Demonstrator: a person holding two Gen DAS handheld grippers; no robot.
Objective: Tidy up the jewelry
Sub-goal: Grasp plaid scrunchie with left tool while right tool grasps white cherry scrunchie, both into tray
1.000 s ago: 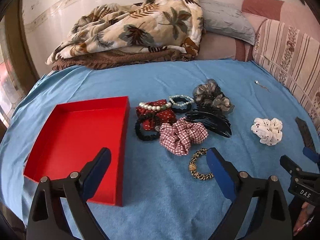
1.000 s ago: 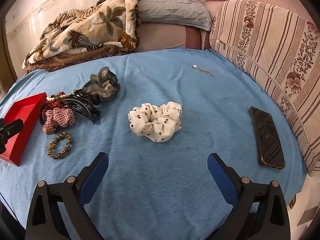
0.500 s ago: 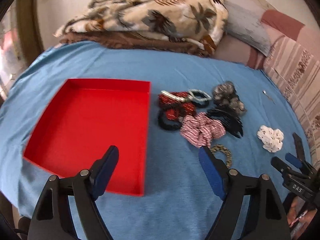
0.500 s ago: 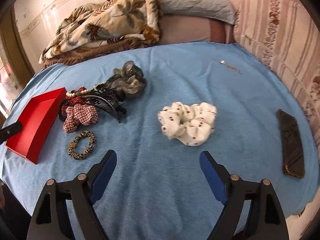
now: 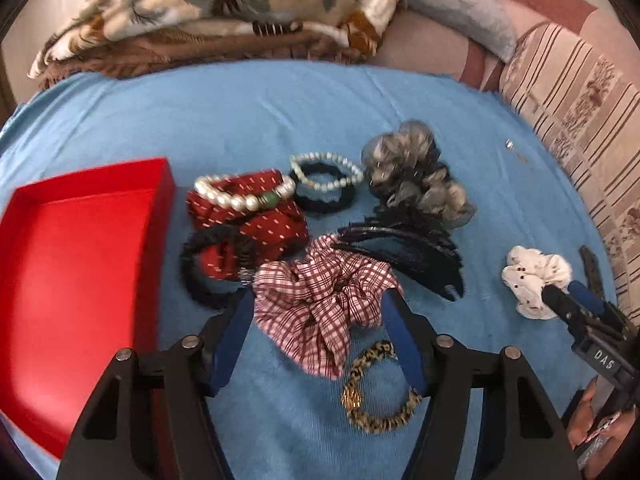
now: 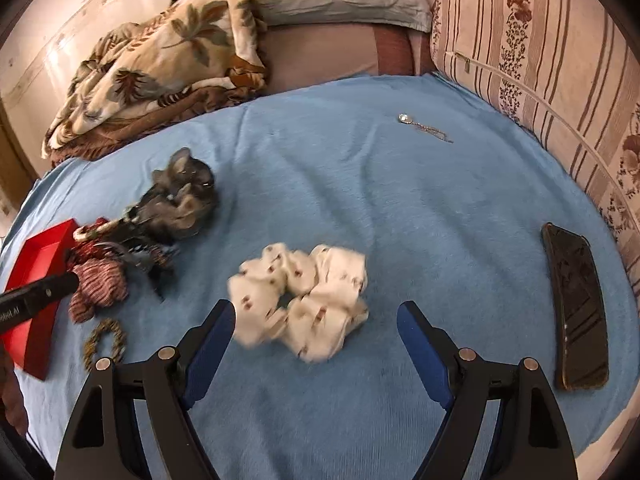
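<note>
The left gripper (image 5: 320,320) has been narrowing its jaws around the checked scrunchie (image 5: 324,304), not yet pressing. The right gripper (image 6: 316,344) stands wide before the white scrunchie (image 6: 304,300). The black claw clip (image 5: 404,256) touches the checked one, so I think it may be dragged along; the red tray (image 5: 80,272) waits beside.

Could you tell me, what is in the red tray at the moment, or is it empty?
Empty as far as visible: the red tray shows only bare red floor; its near corner is hidden behind the left gripper.

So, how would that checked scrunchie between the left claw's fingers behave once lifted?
The checked scrunchie is bunched, ruffled cloth, so likely floppy and light, squashing under the pads. It overlaps the black clip and may nudge it.
</note>
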